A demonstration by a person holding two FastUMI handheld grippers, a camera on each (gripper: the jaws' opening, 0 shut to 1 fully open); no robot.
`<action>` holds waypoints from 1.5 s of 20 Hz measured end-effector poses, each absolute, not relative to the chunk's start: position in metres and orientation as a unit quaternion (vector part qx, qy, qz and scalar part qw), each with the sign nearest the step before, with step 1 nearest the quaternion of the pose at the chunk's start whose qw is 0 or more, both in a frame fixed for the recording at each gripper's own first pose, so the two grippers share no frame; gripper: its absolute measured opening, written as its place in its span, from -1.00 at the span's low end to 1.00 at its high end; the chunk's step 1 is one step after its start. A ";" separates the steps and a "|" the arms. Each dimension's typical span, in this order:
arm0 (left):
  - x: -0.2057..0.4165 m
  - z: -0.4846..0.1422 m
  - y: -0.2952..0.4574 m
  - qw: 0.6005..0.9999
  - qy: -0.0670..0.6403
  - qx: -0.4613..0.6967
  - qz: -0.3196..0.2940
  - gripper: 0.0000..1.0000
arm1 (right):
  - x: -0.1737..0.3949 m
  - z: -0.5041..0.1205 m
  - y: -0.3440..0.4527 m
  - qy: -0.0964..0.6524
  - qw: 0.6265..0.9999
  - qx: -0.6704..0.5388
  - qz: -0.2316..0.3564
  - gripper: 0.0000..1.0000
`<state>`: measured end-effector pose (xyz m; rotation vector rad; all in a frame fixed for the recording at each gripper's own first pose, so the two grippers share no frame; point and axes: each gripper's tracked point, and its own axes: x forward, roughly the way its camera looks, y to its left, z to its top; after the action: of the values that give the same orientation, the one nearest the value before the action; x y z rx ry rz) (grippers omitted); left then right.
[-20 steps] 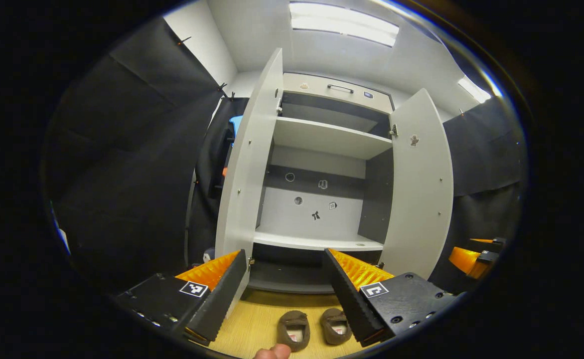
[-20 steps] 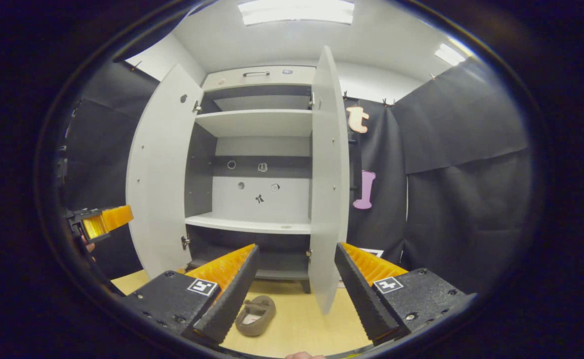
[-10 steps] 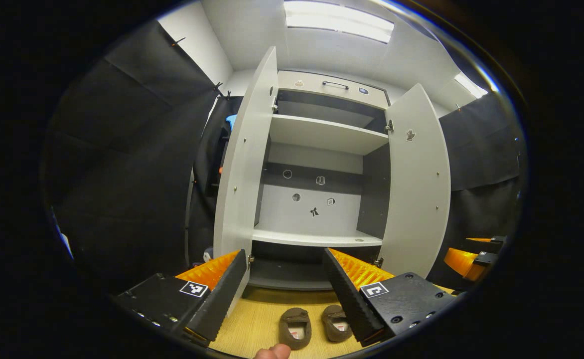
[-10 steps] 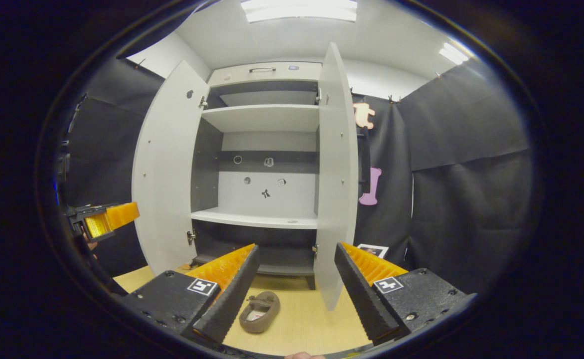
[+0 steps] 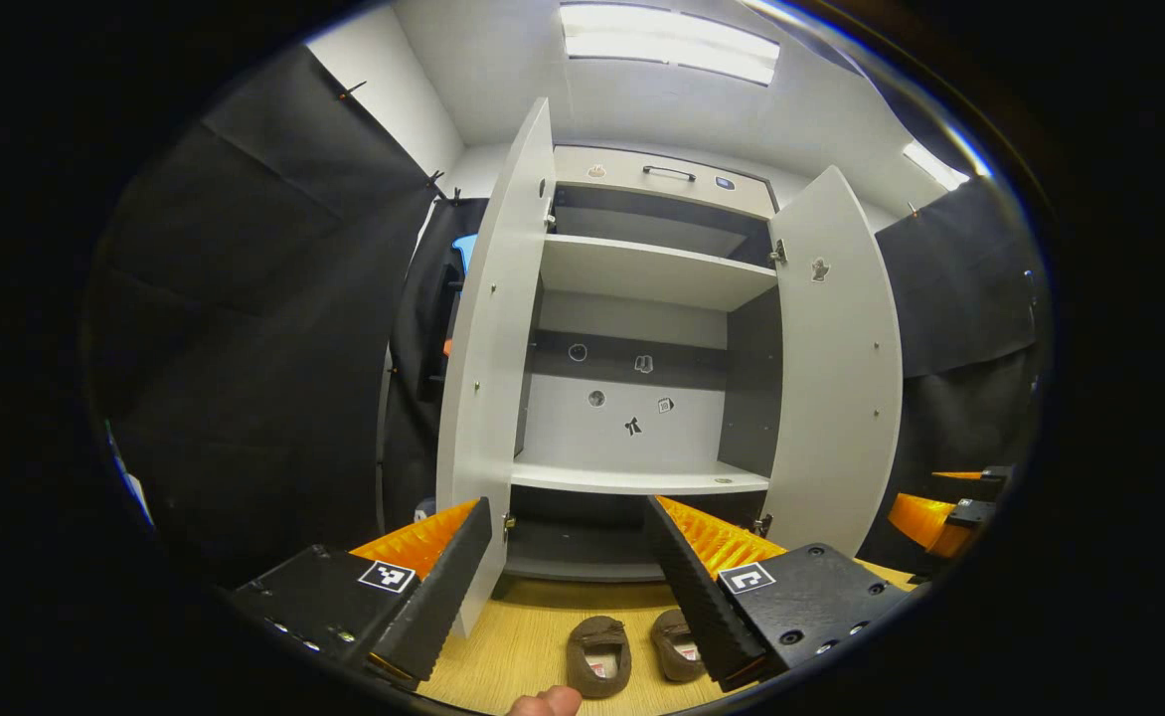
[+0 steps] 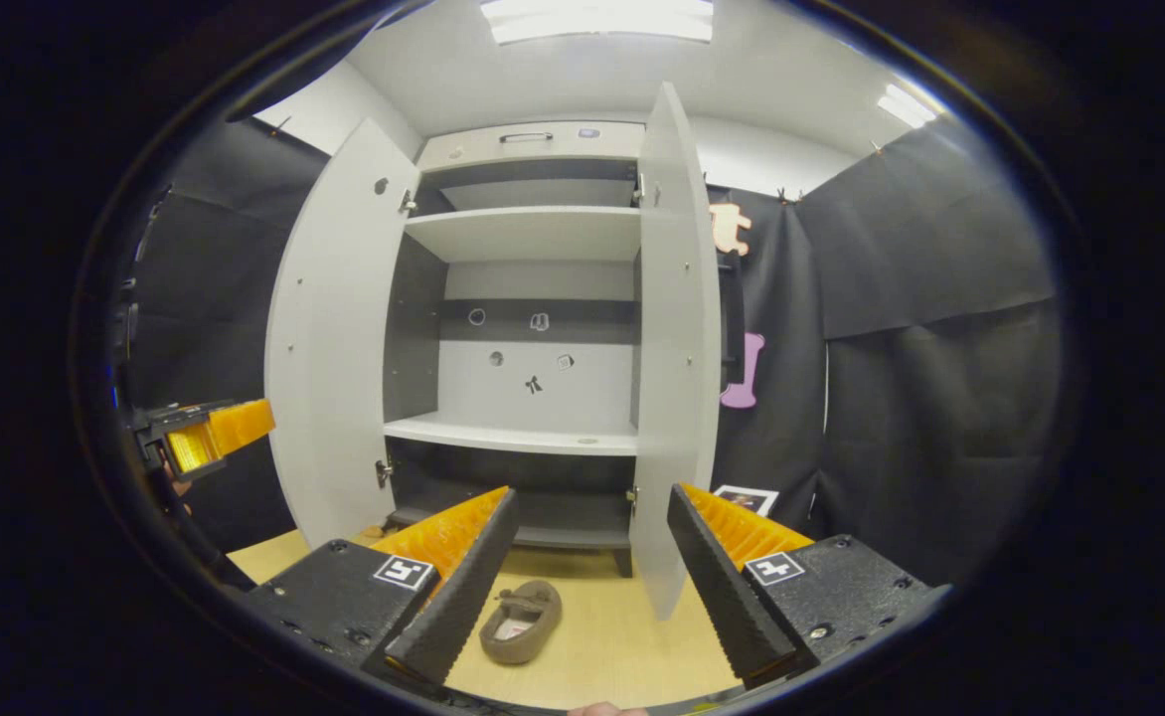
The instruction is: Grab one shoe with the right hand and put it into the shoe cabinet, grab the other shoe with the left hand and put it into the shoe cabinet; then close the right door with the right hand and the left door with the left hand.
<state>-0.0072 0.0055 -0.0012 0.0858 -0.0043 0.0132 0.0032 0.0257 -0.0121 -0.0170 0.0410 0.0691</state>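
Observation:
Two brown slipper-like shoes lie side by side on the wooden floor in front of the open shoe cabinet (image 5: 642, 480). In the left gripper view the left shoe (image 5: 599, 656) shows between my fingers, and the right shoe (image 5: 677, 646) is partly hidden behind one finger. My left gripper (image 5: 565, 517) is open, above and short of the shoes. In the right gripper view one shoe (image 6: 520, 622) lies just beyond my open right gripper (image 6: 590, 497). Both cabinet doors stand open: left door (image 5: 488, 378), right door (image 5: 836, 378). The shelves (image 6: 513, 435) are bare.
The right door's edge (image 6: 677, 348) points toward my right gripper. The other gripper shows at the side of each view: the right gripper (image 5: 940, 517) and the left gripper (image 6: 200, 438). A fingertip (image 5: 543, 704) shows at the bottom edge. A small card (image 6: 742, 497) lies by the black cloth wall.
Both views drifted only slightly: the cabinet slid a little rightward in the right gripper view. Both grippers stayed open and the shoes have not moved.

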 end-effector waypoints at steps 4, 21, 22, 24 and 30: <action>-0.007 -0.002 0.006 0.999 -0.004 0.047 0.011 0.89 | 0.018 -0.027 0.044 0.043 0.997 -0.018 0.060 0.97; -0.011 -0.010 0.028 0.999 0.004 0.035 0.041 0.89 | 0.123 -0.307 0.145 0.336 0.923 -0.106 0.152 0.43; -0.011 -0.010 0.029 0.998 0.005 0.035 0.043 0.89 | 0.127 -0.318 0.145 0.349 0.918 -0.111 0.150 0.32; -0.011 -0.010 0.030 0.999 0.006 0.031 0.044 0.89 | 0.129 -0.339 0.147 0.380 0.907 -0.107 0.145 0.14; -0.012 -0.014 0.028 0.999 0.006 0.025 0.042 0.90 | 0.147 -0.366 0.145 0.397 0.901 -0.126 0.121 -0.19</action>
<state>-0.0120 0.0278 -0.0141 0.0503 0.0122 0.0847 0.1473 0.1452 -0.3659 -0.2600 0.8217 0.2495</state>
